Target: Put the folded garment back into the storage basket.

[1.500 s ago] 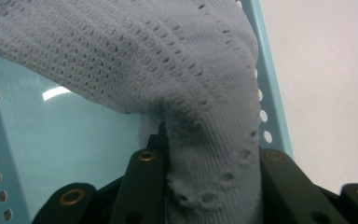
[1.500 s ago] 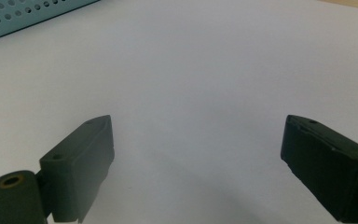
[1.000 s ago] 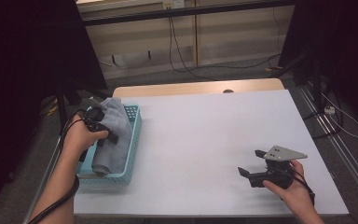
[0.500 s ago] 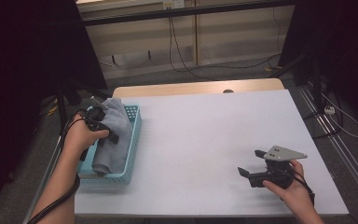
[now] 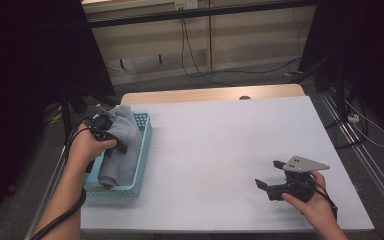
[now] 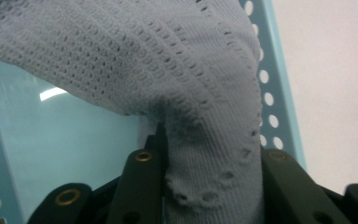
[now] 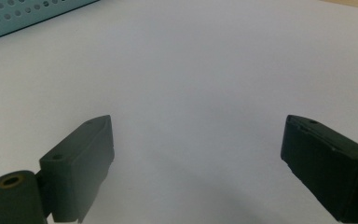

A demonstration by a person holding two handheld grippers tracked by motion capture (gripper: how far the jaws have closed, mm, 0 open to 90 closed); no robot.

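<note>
High view: at the left edge of the bench (image 5: pixel 220 150) sits a teal perforated basket (image 5: pixel 142 150), with a grey knitted cloth (image 5: pixel 122 142) bundled inside it and rising above its rim. Left hand-held gripper (image 5: pixel 111 137) is over the basket, jaws clamped on a fold of the cloth; the left gripper view shows the knit (image 6: pixel 205 154) pinched between the two black jaws, the rest draping up and over, basket wall (image 6: pixel 270 93) just beside. Right hand-held gripper (image 5: pixel 272 182) rests near the bench's front right corner, well apart from the basket, jaws apart with nothing between them (image 7: pixel 196 158). Risks, as judged: the grip takes only one fold, so the loose knit could stretch or slip out on lifting; trailing cloth could catch the rim and drag or tip the light basket, which nothing steadies.
</note>
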